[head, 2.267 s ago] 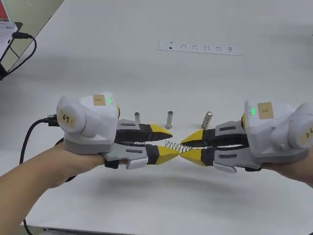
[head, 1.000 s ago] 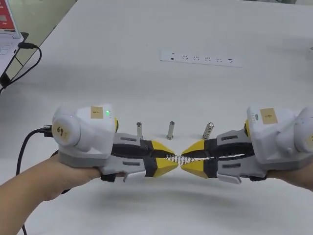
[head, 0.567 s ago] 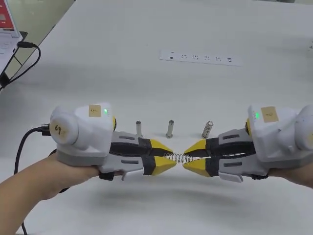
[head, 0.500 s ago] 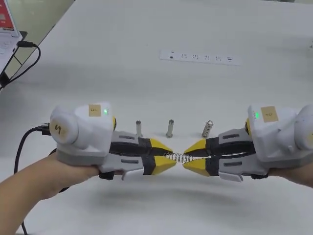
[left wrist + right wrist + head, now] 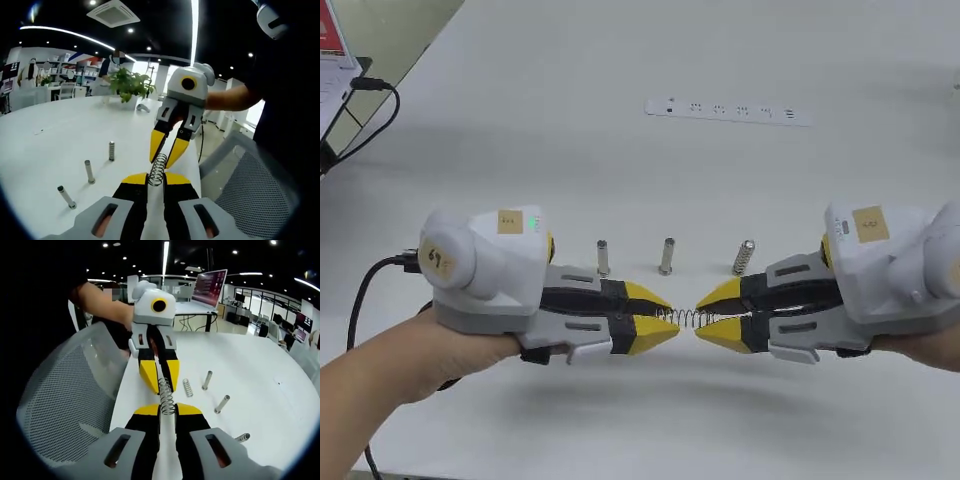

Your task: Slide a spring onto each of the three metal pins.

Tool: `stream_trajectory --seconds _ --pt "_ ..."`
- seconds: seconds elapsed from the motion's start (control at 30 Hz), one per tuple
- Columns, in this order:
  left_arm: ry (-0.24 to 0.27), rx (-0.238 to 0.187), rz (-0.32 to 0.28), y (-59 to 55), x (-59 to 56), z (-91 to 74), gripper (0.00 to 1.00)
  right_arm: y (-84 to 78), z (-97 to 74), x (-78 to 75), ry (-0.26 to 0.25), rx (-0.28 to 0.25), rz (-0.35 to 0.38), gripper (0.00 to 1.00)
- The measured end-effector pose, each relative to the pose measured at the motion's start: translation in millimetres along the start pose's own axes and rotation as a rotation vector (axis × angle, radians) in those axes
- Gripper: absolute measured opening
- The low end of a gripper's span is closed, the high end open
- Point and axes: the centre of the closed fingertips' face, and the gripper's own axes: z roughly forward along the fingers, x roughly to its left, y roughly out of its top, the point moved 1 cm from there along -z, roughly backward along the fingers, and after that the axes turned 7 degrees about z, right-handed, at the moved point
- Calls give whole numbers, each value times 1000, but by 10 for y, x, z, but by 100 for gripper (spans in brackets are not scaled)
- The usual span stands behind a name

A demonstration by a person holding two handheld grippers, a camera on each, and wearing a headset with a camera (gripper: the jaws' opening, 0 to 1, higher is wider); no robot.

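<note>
Black cable (image 5: 360,300): by the left edge of the white tabletop (image 5: 570,140), running off the front edge.

Left pin (image 5: 603,256), short upright metal: mid-surface, left of centre. Bare.

Left gripper (image 5: 665,322), white body, black-and-yellow jaws: held over the front part of the surface. Jaws pressed together on one end of the thin silver coil spring (image 5: 687,319).

Loose second spring (image 5: 187,387): on the surface near the left gripper, seen in the right gripper view.

Middle pin (image 5: 667,255), same kind: centre of the row. Bare.

Thin silver coil spring: off the surface, level between the two sets of tips, in front of the middle pin. Judged very light, stiff enough along its length to hold shape, but apt to bow, flick away or roll if squeezed mid-coil. Best held by the last few turns, bore left free for a pin top.

Right gripper (image 5: 712,315), same make: jaws parted in a V about the spring's other end, not clamping. Contact cannot be told.

White power strip (image 5: 728,110): towards the far edge.

Right pin (image 5: 745,256): right end of the row, already sleeved with a spring.
</note>
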Motion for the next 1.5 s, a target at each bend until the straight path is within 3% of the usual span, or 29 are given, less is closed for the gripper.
stream_trajectory --seconds 0.23,0.53,0.97,1.17,1.5 --pt "10 28 16 -68 7 -9 3 155 -35 49 23 -31 -9 8" --pt "15 38 27 -82 -8 2 3 280 -15 94 29 -61 -32 7" --pt "2 36 29 -66 -34 69 2 490 51 158 39 -149 -19 7" --pt "-1 44 37 -72 -41 68 2 499 88 168 36 -171 -62 7" --pt "7 37 29 -45 -16 56 2 511 59 127 32 -272 -21 7"
